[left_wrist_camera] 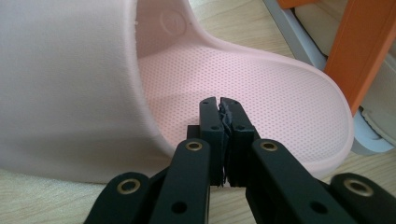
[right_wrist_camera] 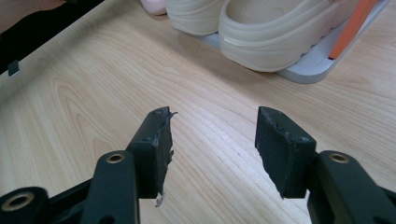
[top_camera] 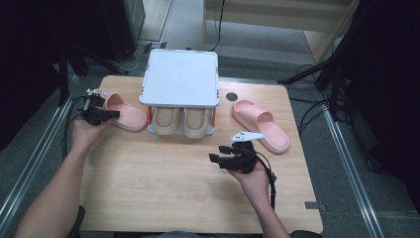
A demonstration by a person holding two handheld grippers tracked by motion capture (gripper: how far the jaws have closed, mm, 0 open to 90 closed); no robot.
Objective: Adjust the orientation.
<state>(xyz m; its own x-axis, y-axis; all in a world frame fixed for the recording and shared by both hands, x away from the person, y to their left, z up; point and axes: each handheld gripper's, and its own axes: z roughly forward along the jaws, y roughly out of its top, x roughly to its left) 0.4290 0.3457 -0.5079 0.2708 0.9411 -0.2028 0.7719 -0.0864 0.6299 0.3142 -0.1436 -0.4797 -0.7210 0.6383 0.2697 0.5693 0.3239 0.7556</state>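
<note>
— Step? Rack (top_camera: 179, 79) mid-table with beige pair (top_camera: 180, 122) stowed below; pink slipper (top_camera: 124, 112) lying left of it, another (top_camera: 261, 124) right.
— Reaching. Left gripper (left_wrist_camera: 219, 103) pressed together, empty, over left slipper's heel; right gripper (right_wrist_camera: 212, 135) spread, empty. Next: open, pinch rim.

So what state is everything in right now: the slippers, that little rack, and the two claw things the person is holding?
Left pink slipper: flat on the table, left of the rack, not gripped.
Right pink slipper: flat on the table, right of the rack, untouched.
Beige slippers: side by side on the rack's lower shelf.
Rack: upright, top shelf bare.
Left gripper: jaws shut on nothing, tips at the left pink slipper's heel end.
Right gripper: jaws open, nothing between them, above bare table.
</note>
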